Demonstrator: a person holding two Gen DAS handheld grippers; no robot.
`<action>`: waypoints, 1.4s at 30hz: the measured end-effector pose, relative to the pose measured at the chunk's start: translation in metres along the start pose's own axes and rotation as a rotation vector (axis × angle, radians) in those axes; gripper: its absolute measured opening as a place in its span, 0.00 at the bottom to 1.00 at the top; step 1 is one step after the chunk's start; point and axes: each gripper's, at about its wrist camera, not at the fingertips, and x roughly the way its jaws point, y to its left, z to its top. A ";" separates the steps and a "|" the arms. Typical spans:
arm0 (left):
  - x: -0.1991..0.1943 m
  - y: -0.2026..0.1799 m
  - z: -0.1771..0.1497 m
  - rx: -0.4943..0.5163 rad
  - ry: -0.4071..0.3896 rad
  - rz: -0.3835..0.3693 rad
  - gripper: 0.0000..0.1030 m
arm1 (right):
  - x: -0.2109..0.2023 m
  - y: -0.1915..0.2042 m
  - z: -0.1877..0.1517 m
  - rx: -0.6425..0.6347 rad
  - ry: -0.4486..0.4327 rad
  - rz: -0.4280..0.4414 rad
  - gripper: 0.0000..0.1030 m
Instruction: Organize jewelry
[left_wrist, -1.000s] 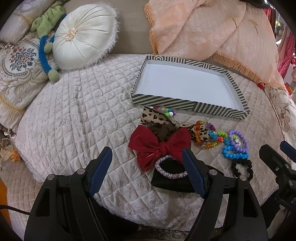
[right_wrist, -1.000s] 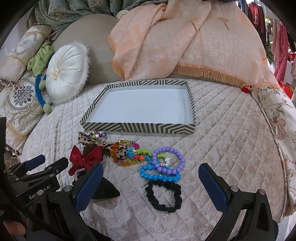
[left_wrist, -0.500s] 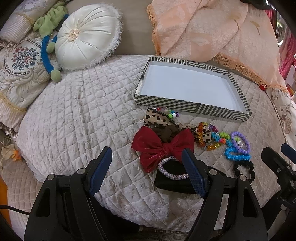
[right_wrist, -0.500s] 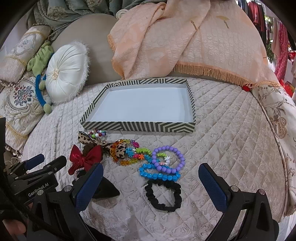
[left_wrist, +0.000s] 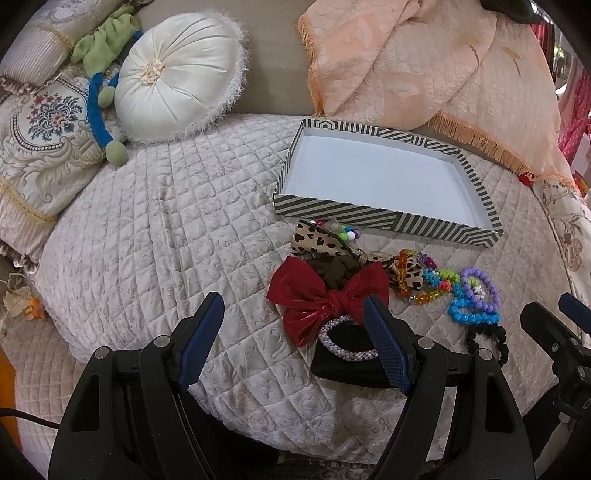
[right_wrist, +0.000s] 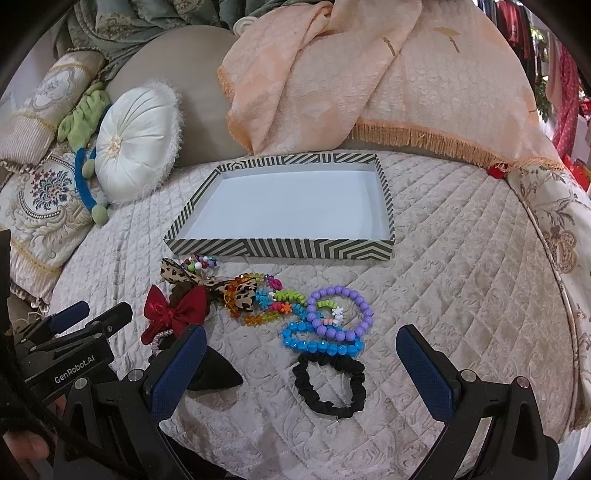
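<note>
A pile of jewelry lies on the quilted bed in front of an empty striped tray (left_wrist: 369, 218) (right_wrist: 280, 249). The pile holds a red bow (left_wrist: 325, 295) (right_wrist: 177, 310), a leopard bow (left_wrist: 317, 240), a purple bead bracelet (right_wrist: 347, 293), a blue bead bracelet (right_wrist: 317, 345), a black scrunchie (right_wrist: 301, 378) and a lilac beaded band (left_wrist: 343, 343) on a black piece. My left gripper (left_wrist: 293, 343) is open, low in front of the red bow, its right finger beside the lilac band. My right gripper (right_wrist: 301, 369) is open, with the scrunchie between its fingers and nothing touched.
A round white cushion (left_wrist: 177, 85), a green plush toy (left_wrist: 107, 40) and embroidered pillows (left_wrist: 40, 122) sit at the back left. A peach fringed blanket (right_wrist: 388, 66) is draped behind the tray. The bed's edge runs close under both grippers.
The left gripper's view has drifted slightly, so the tray and pile sit a little further right. The right gripper has barely moved. Nothing was taken hold of.
</note>
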 end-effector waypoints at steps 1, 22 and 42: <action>0.000 0.000 0.000 0.000 0.001 0.001 0.76 | 0.000 0.001 0.000 -0.003 -0.001 0.000 0.99; 0.005 0.002 -0.003 -0.006 0.016 0.003 0.76 | 0.009 0.001 -0.006 0.007 0.035 0.032 0.99; 0.011 0.006 -0.006 -0.012 0.035 0.004 0.76 | 0.013 0.003 -0.010 0.000 0.060 0.056 0.99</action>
